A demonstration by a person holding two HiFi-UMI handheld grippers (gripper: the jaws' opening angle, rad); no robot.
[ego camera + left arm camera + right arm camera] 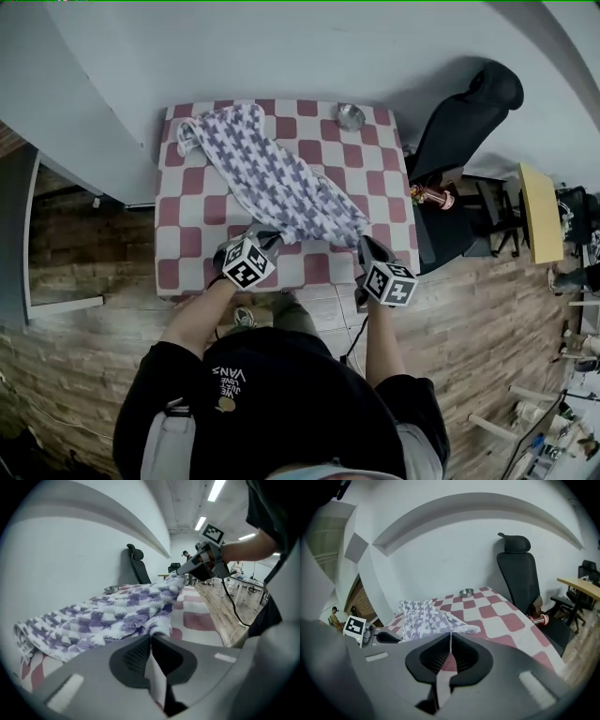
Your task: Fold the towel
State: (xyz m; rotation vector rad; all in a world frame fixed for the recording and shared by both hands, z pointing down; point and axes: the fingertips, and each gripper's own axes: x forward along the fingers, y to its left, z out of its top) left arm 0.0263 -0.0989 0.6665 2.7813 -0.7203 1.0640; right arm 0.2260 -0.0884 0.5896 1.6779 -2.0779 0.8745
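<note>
Head cam looks steeply down from above the person onto the whole checkered table [192,246], w/ left gripper [265,234] & right gripper [364,246] at its near edge. Left gripper cam sits low & v. close to the towel [117,616], facing diagonally over the table, right gripper at its upper right. Right gripper cam, equally low, faces across the table to the wall & black chair [518,578]; all 3 views share towel, tabletop & small metal bowl [351,116].
</note>
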